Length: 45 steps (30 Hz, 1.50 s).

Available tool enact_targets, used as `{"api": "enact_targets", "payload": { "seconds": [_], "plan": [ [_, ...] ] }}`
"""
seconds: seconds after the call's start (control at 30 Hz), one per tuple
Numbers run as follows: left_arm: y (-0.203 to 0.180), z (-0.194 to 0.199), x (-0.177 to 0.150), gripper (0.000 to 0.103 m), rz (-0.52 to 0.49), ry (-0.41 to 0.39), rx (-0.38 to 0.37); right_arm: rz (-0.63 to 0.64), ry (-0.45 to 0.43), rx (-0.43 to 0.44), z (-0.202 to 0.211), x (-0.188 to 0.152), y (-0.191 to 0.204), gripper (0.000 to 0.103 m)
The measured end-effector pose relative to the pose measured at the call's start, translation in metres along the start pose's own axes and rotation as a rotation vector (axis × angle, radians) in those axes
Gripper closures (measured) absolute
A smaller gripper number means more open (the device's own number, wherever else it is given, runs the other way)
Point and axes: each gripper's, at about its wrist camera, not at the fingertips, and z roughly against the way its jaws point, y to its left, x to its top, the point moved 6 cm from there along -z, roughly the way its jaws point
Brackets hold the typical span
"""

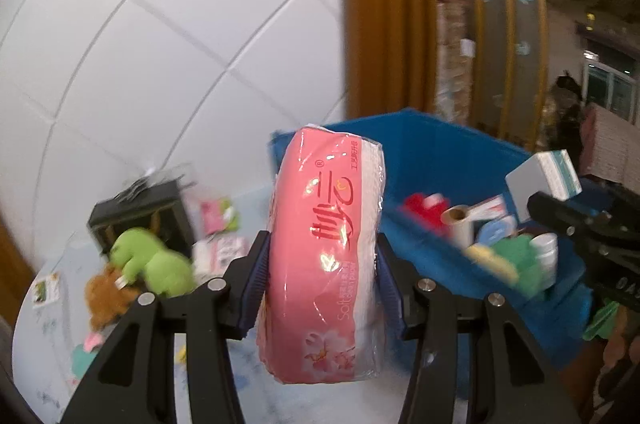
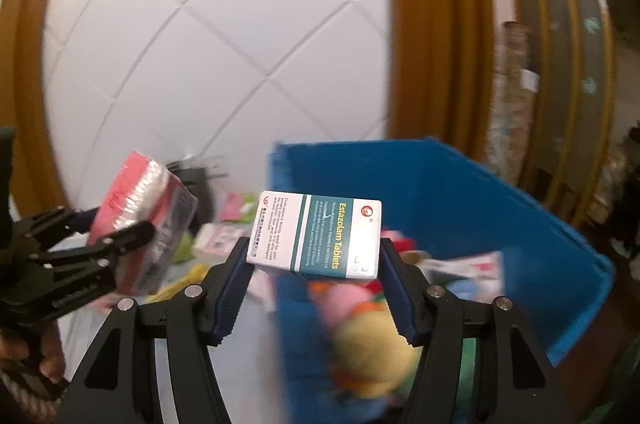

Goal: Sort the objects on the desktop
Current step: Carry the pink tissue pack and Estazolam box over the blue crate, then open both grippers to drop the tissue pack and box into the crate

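My left jaws [image 1: 320, 264] clamped the pink tissue pack [image 1: 326, 248] while my right jaws [image 2: 314, 264] gripped the tablet box [image 2: 316, 240] above the blue bin [image 2: 460, 192].

Your left tongs [image 1: 320, 288] are matte black, angular struts with triangular cut-outs, round silver screw heads beside the pivots, and ribbed dark-blue pads [image 1: 256, 284] lining each finger. Your right tongs [image 2: 316, 288] match them: black frame, silver screws just behind the blue ribbed pads [image 2: 232, 296].
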Motion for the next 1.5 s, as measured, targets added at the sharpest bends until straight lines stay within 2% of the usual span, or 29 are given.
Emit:
{"api": "enact_targets", "payload": {
  "seconds": [0.23,0.3,0.37,0.47,0.57,0.77,0.9,1.07,1.13,1.23,1.27,1.3,1.37,1.5],
  "plan": [
    [-0.094,-0.018,0.031,0.054,-0.085,-0.027,-0.066,-0.038,0.019,-0.116,0.006,-0.007,-0.093,0.042],
    [-0.116,-0.025,0.037,0.054,-0.107,-0.024,-0.072,-0.046,0.031,-0.125,0.009,-0.010,-0.115,0.042],
    [-0.132,-0.031,0.040,0.054,-0.135,-0.026,-0.043,-0.048,0.043,-0.131,0.007,-0.015,-0.132,0.042],
    [-0.156,-0.039,0.045,0.054,-0.136,0.003,-0.071,-0.051,0.056,-0.120,0.002,-0.019,-0.149,0.042],
    [-0.176,-0.049,0.049,0.054,-0.164,0.020,-0.063,-0.054,0.069,-0.105,-0.006,-0.023,-0.162,0.042],
    [-0.199,-0.070,0.038,0.054,-0.188,0.135,-0.102,-0.022,0.116,-0.089,-0.021,-0.030,-0.175,0.041],
    [-0.209,-0.081,0.026,0.052,-0.207,0.215,-0.107,-0.011,0.200,-0.105,-0.038,-0.045,-0.182,0.041],
    [-0.206,-0.079,0.023,0.044,-0.211,0.221,-0.083,0.005,0.272,-0.130,-0.052,-0.060,-0.191,0.041],
    [-0.208,-0.078,0.022,0.035,-0.216,0.217,-0.080,0.010,0.285,-0.137,-0.056,-0.063,-0.194,0.041],
    [-0.210,-0.075,0.021,0.034,-0.217,0.209,-0.083,0.018,0.298,-0.140,-0.062,-0.064,-0.197,0.039],
    [-0.210,-0.076,0.022,0.034,-0.214,0.208,-0.083,0.020,0.301,-0.140,-0.063,-0.064,-0.197,0.035],
    [-0.209,-0.075,0.021,0.034,-0.211,0.207,-0.084,0.019,0.302,-0.141,-0.064,-0.065,-0.197,0.024],
    [-0.208,-0.075,0.021,0.034,-0.208,0.203,-0.080,0.022,0.301,-0.148,-0.063,-0.066,-0.198,0.010],
    [-0.201,-0.071,0.022,0.034,-0.191,0.187,-0.076,0.028,0.290,-0.146,-0.061,-0.063,-0.201,0.000]
  ]
}}
